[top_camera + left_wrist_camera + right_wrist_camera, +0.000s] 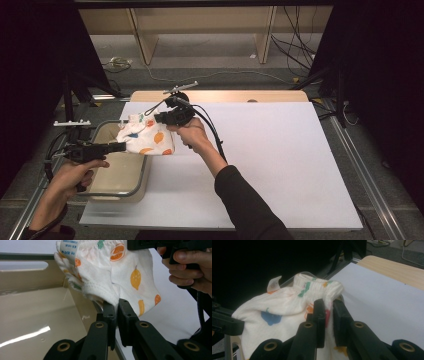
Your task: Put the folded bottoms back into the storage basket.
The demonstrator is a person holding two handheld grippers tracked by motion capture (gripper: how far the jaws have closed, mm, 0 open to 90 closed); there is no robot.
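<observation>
A small white garment [145,136] printed with orange, green and blue fruit hangs in the air over the right rim of a beige plastic bin [131,180]. My left gripper [123,146] is shut on the garment's [112,277] lower left hem; its jaws pinch the cloth edge in the left gripper view, at my left gripper [116,305]. My right gripper [159,118] is shut on the ribbed waistband [317,286] at the top, at my right gripper [328,305]. A white care label [69,247] sticks up from the cloth.
The bin sits at the left edge of a white tabletop [270,150]. A wooden strip [220,96] runs along the table's far edge. Cables [295,45] lie on the floor beyond, and black frame posts [67,95] stand at the left.
</observation>
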